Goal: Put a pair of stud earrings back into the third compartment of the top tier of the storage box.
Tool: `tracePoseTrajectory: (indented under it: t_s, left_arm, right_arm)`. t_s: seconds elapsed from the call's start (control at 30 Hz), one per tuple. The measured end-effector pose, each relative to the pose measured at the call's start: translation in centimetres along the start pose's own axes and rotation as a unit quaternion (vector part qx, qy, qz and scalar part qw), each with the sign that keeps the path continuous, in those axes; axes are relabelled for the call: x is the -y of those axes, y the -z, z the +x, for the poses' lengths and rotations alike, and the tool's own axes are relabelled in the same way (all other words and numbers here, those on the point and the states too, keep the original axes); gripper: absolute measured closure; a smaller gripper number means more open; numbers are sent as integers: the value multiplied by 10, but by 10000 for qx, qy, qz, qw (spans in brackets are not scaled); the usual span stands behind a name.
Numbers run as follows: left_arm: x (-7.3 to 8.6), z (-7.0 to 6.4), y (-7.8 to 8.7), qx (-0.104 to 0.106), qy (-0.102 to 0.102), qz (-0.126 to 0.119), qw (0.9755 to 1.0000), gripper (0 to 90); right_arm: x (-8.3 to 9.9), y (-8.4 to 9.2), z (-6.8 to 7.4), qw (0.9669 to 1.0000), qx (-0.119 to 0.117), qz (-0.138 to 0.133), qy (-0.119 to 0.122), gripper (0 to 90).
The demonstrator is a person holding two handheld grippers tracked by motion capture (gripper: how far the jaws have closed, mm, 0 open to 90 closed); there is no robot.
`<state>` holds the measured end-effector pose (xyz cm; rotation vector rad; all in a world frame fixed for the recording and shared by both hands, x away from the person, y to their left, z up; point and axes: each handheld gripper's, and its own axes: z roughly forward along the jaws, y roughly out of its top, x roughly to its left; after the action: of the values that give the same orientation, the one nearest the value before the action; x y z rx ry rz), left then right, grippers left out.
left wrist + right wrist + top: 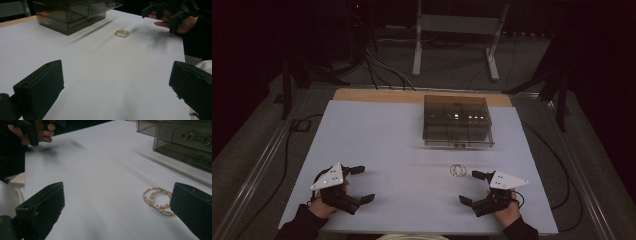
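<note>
Spreading across most of the high view, the bench (pixel 377 150) carries a white sheet, and toward its far side sits a smoke-tinted plastic drawer box (pixel 456 121) with small glinting pieces inside its compartments. Nearer the person, both hands rest on the sheet: the left tool (pixel 360 184) lies well apart from everything, jaws spread wide and holding nothing, while the right tool (pixel 471 188) is likewise wide open and empty, with one jaw tip just beside the work. That work is a gold beaded bracelet (pixel 158 200), lying flat in two overlapping loops between the drawer box and the right tool; in the right gripper view it sits just at the inner edge of one black jaw, though whether it touches cannot be told. It looks very light and limp, a chain of small stones that will sag and slide on the smooth sheet rather than keep its shape. A pinch across both loops where they overlap seems safest, closing gently from above, since a grip on a single strand may let it slip or swing, and the low profile leaves little to catch.
</note>
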<state>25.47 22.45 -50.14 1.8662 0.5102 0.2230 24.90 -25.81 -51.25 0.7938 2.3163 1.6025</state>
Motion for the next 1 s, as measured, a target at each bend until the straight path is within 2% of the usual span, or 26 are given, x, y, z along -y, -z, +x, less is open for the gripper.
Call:
tracePoseTrajectory:
  t_s: [0.1,0.23,0.37,0.57,0.7,1.0]
  left_arm:
    - [0,0,1,28,35,-46,10000,5]
    - [1,1,1,21,100,-39,9999,5]
    - [1,1,0,68,85,-41,9999,5]
    - [2,0,-1,135,105,-19,9999,5]
    - [1,-1,-2,165,100,-20,9998,5]
    - [1,0,-3,122,114,-31,9999,5]
  right_arm:
    - [-2,-2,0,10000,-11,44,18,0]
    - [-3,-7,1,9998,-171,99,13,0]
    - [-5,-7,3,9997,-201,147,55,0]
    - [-17,-2,10,9996,-165,13,210,0]
    - [-25,1,9,9995,-229,-176,121,0]
    - [-37,2,3,9993,-125,-356,-1,0]
